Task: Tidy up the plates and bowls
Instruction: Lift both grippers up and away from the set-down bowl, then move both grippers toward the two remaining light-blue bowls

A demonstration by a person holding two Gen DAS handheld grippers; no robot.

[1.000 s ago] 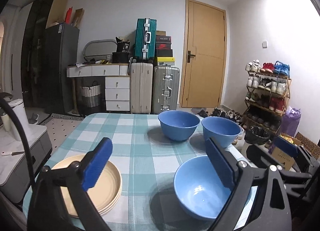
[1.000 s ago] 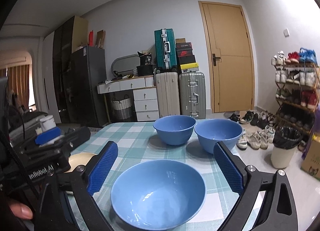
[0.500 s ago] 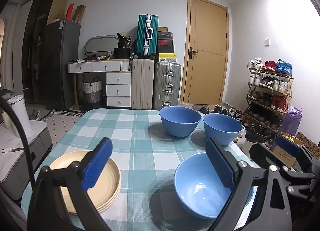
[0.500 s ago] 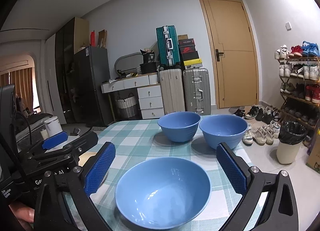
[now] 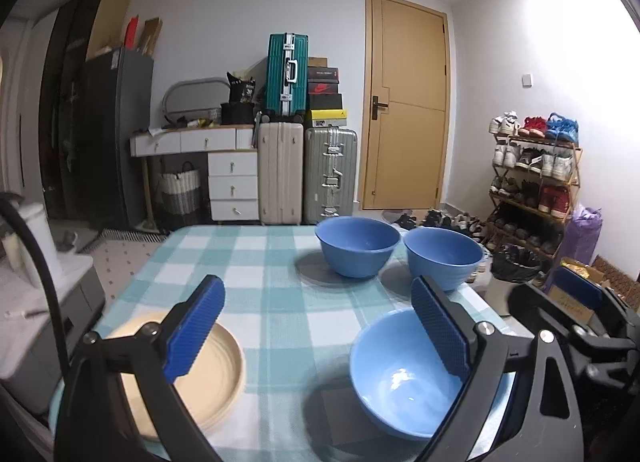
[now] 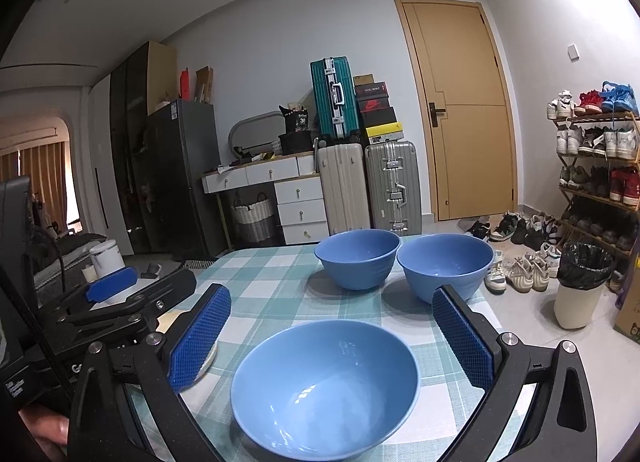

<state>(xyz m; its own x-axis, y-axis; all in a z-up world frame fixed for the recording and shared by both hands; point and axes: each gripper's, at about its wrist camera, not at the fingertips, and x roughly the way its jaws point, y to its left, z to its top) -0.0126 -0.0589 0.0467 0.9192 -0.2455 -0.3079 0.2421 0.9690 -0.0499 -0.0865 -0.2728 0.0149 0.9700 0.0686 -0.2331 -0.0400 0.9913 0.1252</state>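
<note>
Checked tablecloth [image 5: 276, 282]; 3 bowls [image 6: 324, 390]; suitcases [image 5: 280, 174] behind.

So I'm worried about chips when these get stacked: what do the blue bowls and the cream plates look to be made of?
The near blue bowl looks like glazed ceramic or melamine: a glossy inside with sharp light glints, a thick rim. The two far bowls match it. The cream plates show a duller sheen, a raised rim and faint rings, so probably ceramic; the pictures cannot settle it.

Both grippers rose & tipped up a bit: left gripper [image 5: 318, 332] now shows more of plate [image 5: 224, 374] at table's [image 5: 272, 262] left edge; right gripper [image 6: 330, 344] sees near bowl [image 6: 325, 390] lower.
</note>
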